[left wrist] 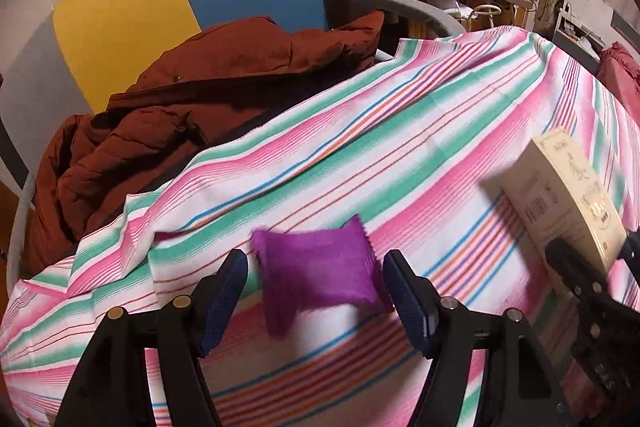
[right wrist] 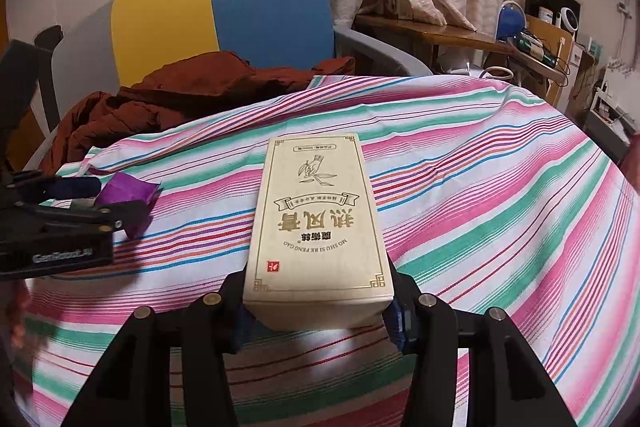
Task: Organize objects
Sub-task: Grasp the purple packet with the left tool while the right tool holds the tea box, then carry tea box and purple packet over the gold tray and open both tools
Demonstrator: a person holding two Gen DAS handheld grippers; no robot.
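A purple foil packet (left wrist: pixel 320 279) lies on the striped tablecloth (left wrist: pixel 400 147), between the blue pads of my left gripper (left wrist: pixel 315 259). The pads stand a little apart from its sides, so this gripper is open. The right wrist view shows the same packet (right wrist: pixel 130 191) at the far left, between the left gripper's fingers (right wrist: pixel 116 197). My right gripper (right wrist: pixel 318 295) is shut on the near end of a long cream box (right wrist: pixel 320 219) with gold print. The box points away from me, just above the cloth. In the left wrist view that box (left wrist: pixel 560 187) appears at the right edge.
Behind the table stands a chair with a yellow and blue back (right wrist: pixel 216 11); a rust-brown jacket (left wrist: pixel 168 115) is heaped on its seat, against the cloth's far edge. Curtains hang behind. A wooden shelf (right wrist: pixel 460 35) with clutter stands at the back right.
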